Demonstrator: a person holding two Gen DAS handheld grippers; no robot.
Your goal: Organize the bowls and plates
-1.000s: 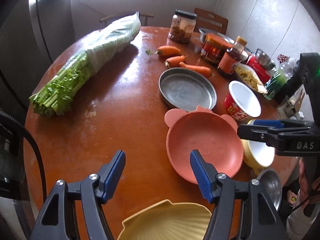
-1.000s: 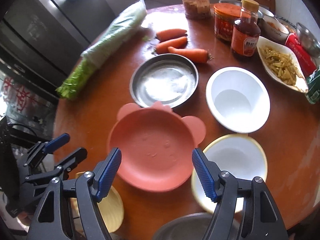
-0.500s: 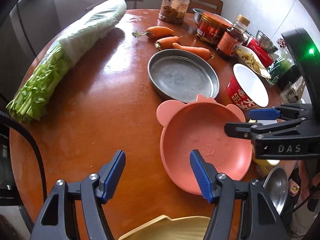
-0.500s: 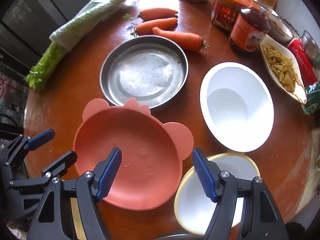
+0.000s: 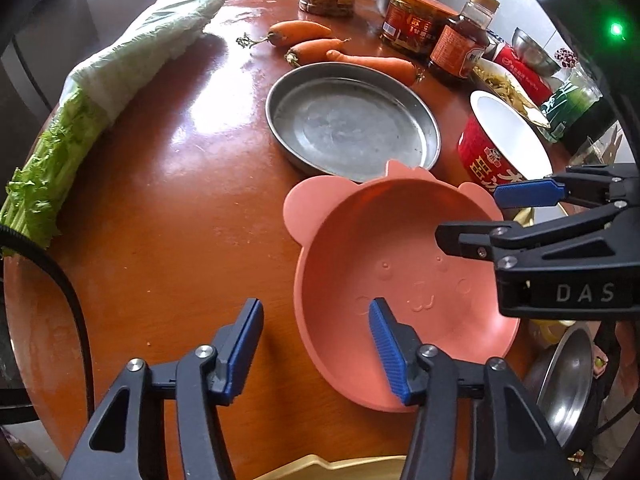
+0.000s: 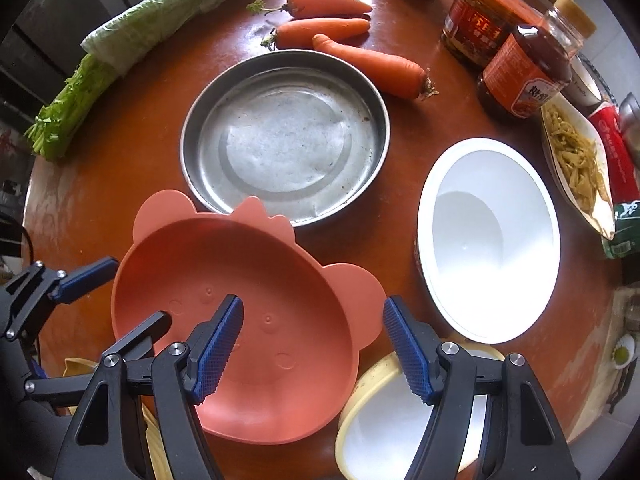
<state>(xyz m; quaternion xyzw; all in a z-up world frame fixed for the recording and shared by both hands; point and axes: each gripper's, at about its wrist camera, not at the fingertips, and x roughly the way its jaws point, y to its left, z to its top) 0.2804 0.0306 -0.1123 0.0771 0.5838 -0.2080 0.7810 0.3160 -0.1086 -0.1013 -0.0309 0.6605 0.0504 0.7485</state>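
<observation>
Pink bowl (image 6: 248, 320): empty, on the tabletop (image 5: 168, 208); its rim sits between both sets of tongs.
Left tongs (image 5: 316, 344): closing, pads not yet pressing the near rim.
Right tongs (image 6: 312, 344): apart, straddling the eared rim.
Steel plate (image 6: 284, 136): empty, beyond the tongs.
White bowl (image 6: 488, 236): empty, right of the right tongs.
Yellow-rimmed bowl (image 6: 384, 424): empty, under the right tongs.
Change: both tongs have come lower and nearer the pink bowl.

Matt pink plastic bowl (image 5: 400, 264), dull metal pan (image 6: 285, 136), glossy wooden table (image 5: 168, 200).
</observation>
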